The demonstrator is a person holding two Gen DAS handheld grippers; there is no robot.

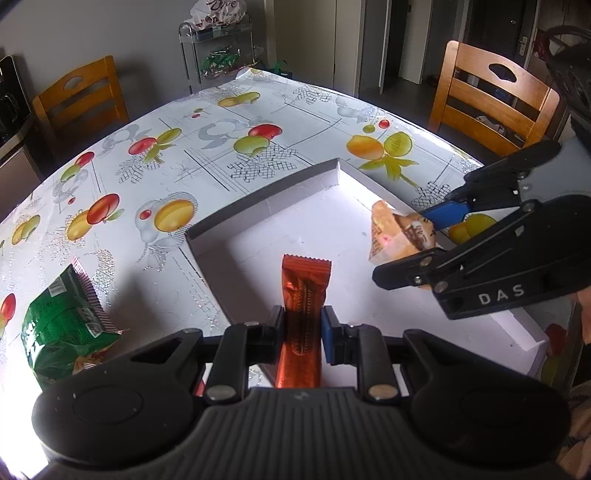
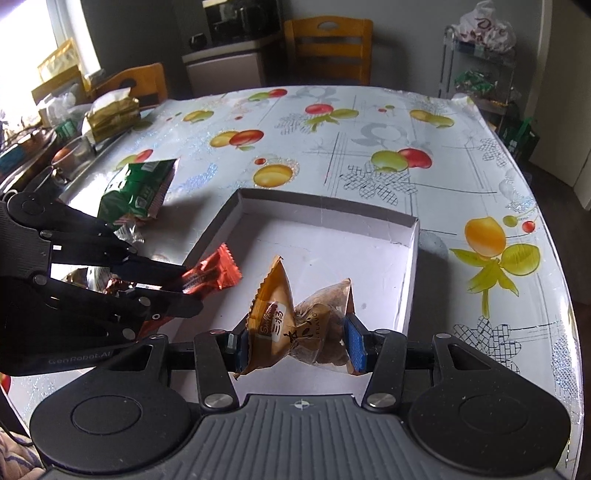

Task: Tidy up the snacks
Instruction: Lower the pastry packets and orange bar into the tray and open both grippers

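Table point(image 2: 369, 122): covered by a fruit-print cloth; it carries the box and the snacks not yet sorted.
Box point(image 1: 258, 199): shallow, white, open-topped, in the middle of the table; its floor looks bare, so I judge that nothing has been placed in it yet.
Green bag point(image 2: 136, 188): lies on the cloth beside the box, outside it; still to be moved. Its print is too small to read.
Loose wrappers point(image 2: 127, 234): a few small packets near the green bag, partly hidden behind the left claw; apparently also left to sort.
Left claw point(image 1: 303, 328): nearly closed, gripping the orange bar point(image 1: 303, 291) by its middle, held above the near edge of the box.
Right claw point(image 2: 295, 345): about half open, its pads pressing on the tan packets point(image 2: 295, 317), which look like two twisted together, held over the box floor.
Progress: early stage; two loads are carried over the box, none released.
Writing, packets: "FLAVO" and Chinese characters; a red logo is unreadable.
Writing, claws: "DAS" on the right one, "GenRobot.AI" on the left one.
Writing, far bag point(image 2: 487, 27): script resembling "Dove", uncertain.
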